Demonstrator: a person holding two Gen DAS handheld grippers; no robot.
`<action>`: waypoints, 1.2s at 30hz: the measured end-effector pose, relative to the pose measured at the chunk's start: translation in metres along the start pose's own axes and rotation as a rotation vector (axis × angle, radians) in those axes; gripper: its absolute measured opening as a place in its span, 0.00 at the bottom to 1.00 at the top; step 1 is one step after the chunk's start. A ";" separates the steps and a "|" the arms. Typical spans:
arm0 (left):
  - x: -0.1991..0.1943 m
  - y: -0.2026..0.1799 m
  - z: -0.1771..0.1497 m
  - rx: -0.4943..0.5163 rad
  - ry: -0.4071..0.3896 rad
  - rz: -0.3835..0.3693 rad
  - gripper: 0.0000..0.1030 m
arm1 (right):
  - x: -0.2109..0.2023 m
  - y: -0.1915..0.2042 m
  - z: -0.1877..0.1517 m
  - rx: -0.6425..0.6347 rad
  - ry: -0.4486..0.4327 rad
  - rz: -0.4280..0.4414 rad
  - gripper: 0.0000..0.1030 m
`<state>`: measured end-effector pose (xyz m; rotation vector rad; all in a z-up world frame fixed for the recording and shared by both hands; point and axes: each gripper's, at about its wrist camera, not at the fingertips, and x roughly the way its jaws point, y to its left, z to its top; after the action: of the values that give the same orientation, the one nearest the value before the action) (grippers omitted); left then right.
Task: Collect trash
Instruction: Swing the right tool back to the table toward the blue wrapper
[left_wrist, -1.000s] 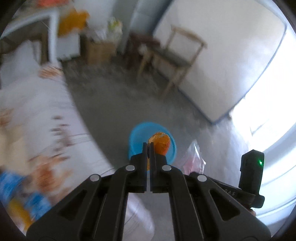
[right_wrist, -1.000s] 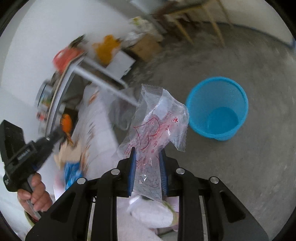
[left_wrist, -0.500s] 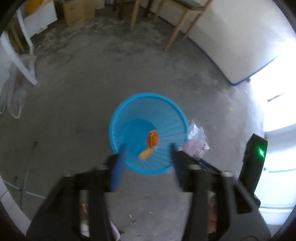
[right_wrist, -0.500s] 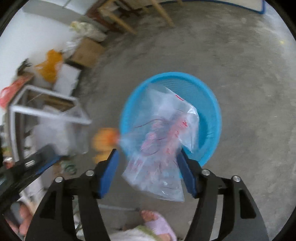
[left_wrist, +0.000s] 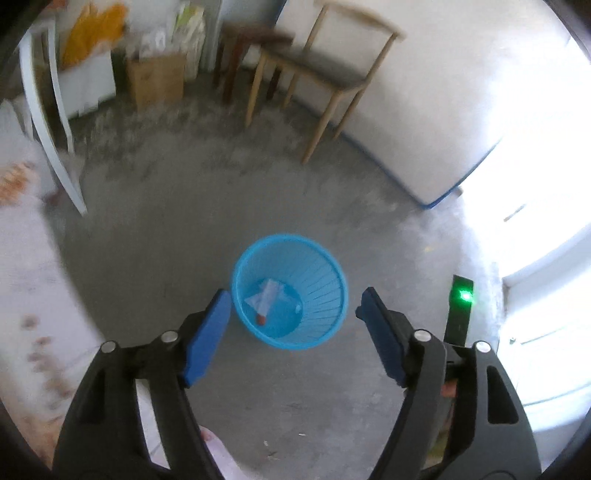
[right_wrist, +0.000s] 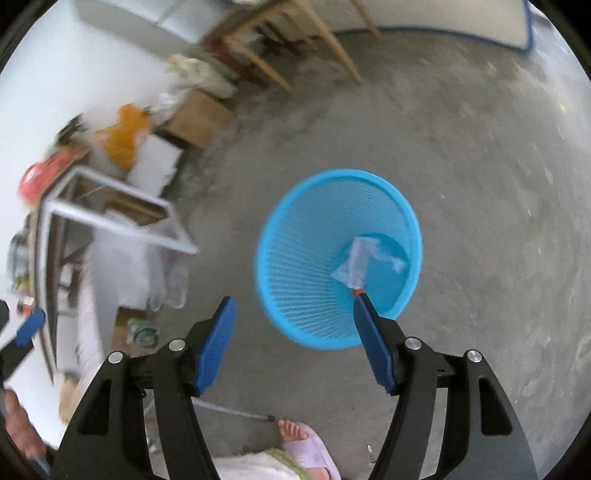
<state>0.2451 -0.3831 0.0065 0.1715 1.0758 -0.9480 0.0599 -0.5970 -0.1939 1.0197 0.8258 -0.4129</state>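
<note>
Left wrist view is filled by a grey concrete floor (left_wrist: 177, 236), with a wooden chair (left_wrist: 325, 70) and a cardboard box (left_wrist: 157, 83) placed at the top by the white wall. The left gripper (left_wrist: 293, 306) has just been opening and is seen wide, with nothing between the pads. The blue basket (left_wrist: 325, 299) is found at lower centre; a clear plastic bag (left_wrist: 267, 293) and an orange scrap (left_wrist: 261, 320), partly covered, are lying inside. The right gripper (right_wrist: 293, 304) is also spread wide and empty. The left edge is blurred; a slippered foot (right_wrist: 306, 445) is cut off at the bottom.
</note>
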 end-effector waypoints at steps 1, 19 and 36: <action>-0.033 0.004 -0.006 0.024 -0.046 0.009 0.72 | -0.015 0.012 -0.007 -0.038 -0.006 0.032 0.63; -0.305 0.093 -0.243 -0.030 -0.455 0.484 0.82 | -0.083 0.243 -0.164 -0.495 0.284 0.436 0.67; -0.297 0.125 -0.370 -0.012 -0.405 0.645 0.82 | 0.000 0.345 -0.252 -0.668 0.348 0.182 0.57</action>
<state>0.0464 0.0654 0.0213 0.2822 0.5862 -0.3666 0.1823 -0.2099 -0.0602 0.5325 1.0734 0.2041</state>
